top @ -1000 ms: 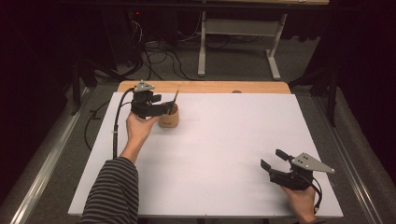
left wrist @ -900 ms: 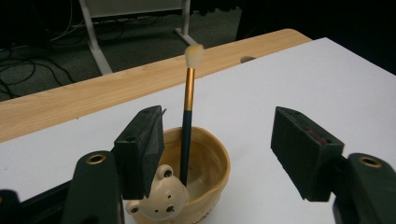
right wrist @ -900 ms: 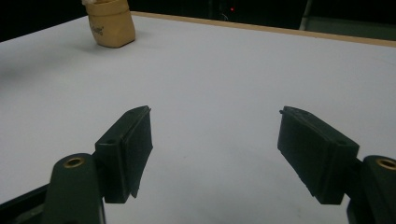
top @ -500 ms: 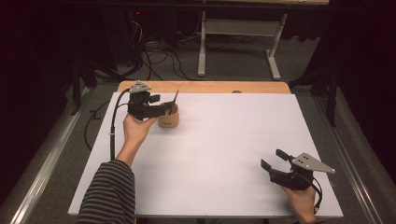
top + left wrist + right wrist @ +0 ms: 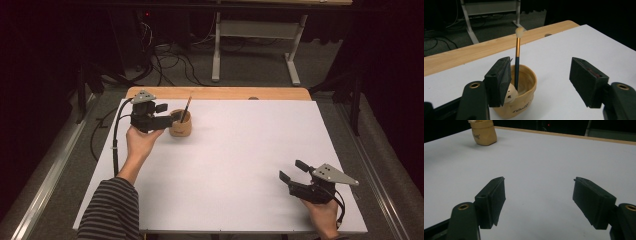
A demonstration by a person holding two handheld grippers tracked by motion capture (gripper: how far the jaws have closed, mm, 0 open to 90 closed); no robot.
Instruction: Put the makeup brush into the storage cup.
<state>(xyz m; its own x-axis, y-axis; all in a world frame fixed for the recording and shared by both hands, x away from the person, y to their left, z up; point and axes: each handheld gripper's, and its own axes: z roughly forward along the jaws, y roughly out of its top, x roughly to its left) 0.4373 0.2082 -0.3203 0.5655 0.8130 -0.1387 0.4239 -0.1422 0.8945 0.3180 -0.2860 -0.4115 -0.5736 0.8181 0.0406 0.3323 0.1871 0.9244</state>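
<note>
A tan, soft-sided cup (image 5: 180, 127) stands near the far left of the white table top (image 5: 240, 150), and a slim blue-handled brush (image 5: 186, 107) leans in it, bristles up. My left gripper (image 5: 165, 116) hovers just left of the cup, pointing at it, jaws open and empty. In the left gripper view the cup (image 5: 524, 95) sits low behind the left jaw, and the brush (image 5: 517, 57) rises beside it. The right jaw stands well apart from the cup. My right gripper (image 5: 291, 170) rests open and empty near the front right, with the cup (image 5: 483, 132) far off in its view.
A bare wooden strip (image 5: 220, 93) runs along the table's far edge. Beyond it stand a white desk frame (image 5: 255, 45) and loose cables (image 5: 165, 60) on the dark floor. A striped sleeve (image 5: 107, 210) enters at the bottom left.
My left gripper has drawn slightly left, away from the cup, with its jaws still open. The cup, the brush and my right gripper have stayed put.
</note>
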